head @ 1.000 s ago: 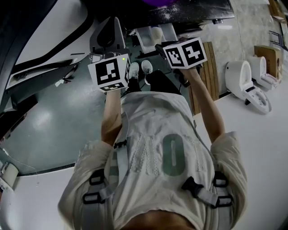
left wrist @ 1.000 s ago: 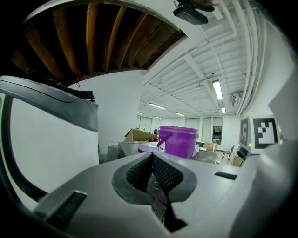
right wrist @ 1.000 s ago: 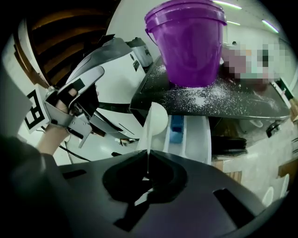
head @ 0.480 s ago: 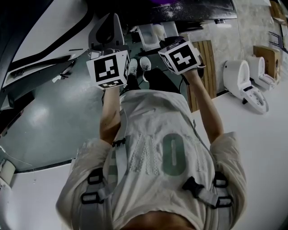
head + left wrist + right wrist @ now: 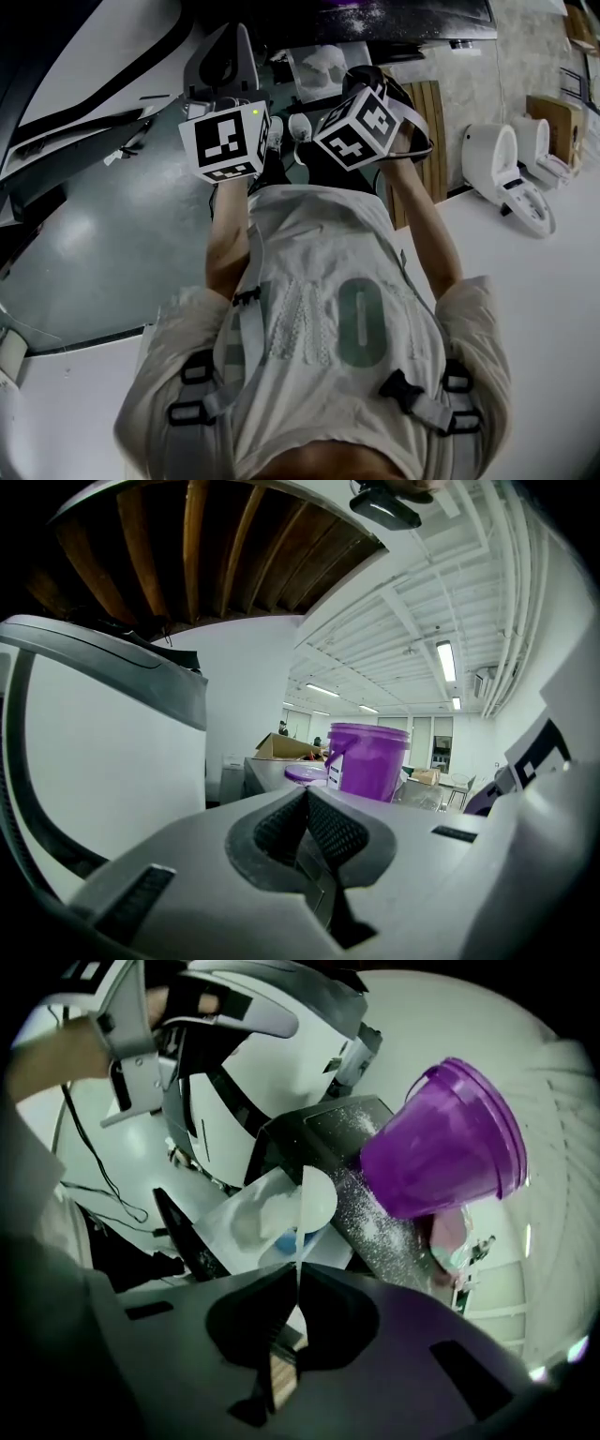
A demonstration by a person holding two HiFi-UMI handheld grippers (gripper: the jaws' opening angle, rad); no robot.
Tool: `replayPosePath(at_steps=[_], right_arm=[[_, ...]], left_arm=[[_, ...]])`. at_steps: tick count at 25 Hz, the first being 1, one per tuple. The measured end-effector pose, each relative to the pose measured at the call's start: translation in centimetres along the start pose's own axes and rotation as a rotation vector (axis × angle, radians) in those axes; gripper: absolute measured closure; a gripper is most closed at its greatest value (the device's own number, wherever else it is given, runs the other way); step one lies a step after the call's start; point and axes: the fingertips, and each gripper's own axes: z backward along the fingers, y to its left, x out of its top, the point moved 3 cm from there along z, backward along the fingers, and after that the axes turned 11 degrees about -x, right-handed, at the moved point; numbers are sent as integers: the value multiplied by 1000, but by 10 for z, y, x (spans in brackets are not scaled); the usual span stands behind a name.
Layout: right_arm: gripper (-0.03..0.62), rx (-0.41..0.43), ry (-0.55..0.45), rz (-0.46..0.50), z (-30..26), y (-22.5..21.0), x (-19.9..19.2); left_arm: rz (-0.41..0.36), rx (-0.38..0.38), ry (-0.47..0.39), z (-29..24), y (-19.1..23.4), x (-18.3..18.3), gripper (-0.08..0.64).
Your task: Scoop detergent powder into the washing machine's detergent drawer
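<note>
Left tool [image 5: 305,803] is pressed shut and empty, left of the detergent drawer [image 5: 246,1211]. Right tool [image 5: 298,1274] pinches a white scoop [image 5: 314,1199] by its handle, bowl tipped over the drawer. Right of the drawer sits a purple bucket [image 5: 441,1143], its label unreadable.

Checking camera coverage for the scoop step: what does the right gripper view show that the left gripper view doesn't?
Right gripper view only: the right claw shut on the thin handle of the white scoop, whose bowl sits over the open detergent drawer, and spilled powder on the dark top.

Left gripper view only: the left claw, shut with nothing in it, and a cardboard box far back in the room.

Both: the purple bucket, upright in the left gripper view and tilted in the right.
</note>
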Motion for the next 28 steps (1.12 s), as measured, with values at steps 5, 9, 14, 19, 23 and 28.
replayPosePath(at_steps=[5, 9, 14, 19, 23, 28], right_arm=[[586, -212, -24, 183, -2, -11, 1], [586, -355, -64, 297, 1, -19, 6], [586, -420, -105, 350, 1, -20, 7], [586, -424, -122, 341, 3, -20, 8], [586, -425, -138, 350, 5, -18, 9], [586, -396, -148, 330, 6, -14, 10]], left_arm=[[-1, 7, -3, 1, 1, 0, 540], [-1, 10, -3, 2, 1, -2, 540], [-1, 10, -1, 2, -1, -4, 540], [-7, 4, -4, 4, -6, -2, 540], [-10, 5, -8, 5, -7, -2, 540], [-14, 1, -7, 7, -8, -1, 540]])
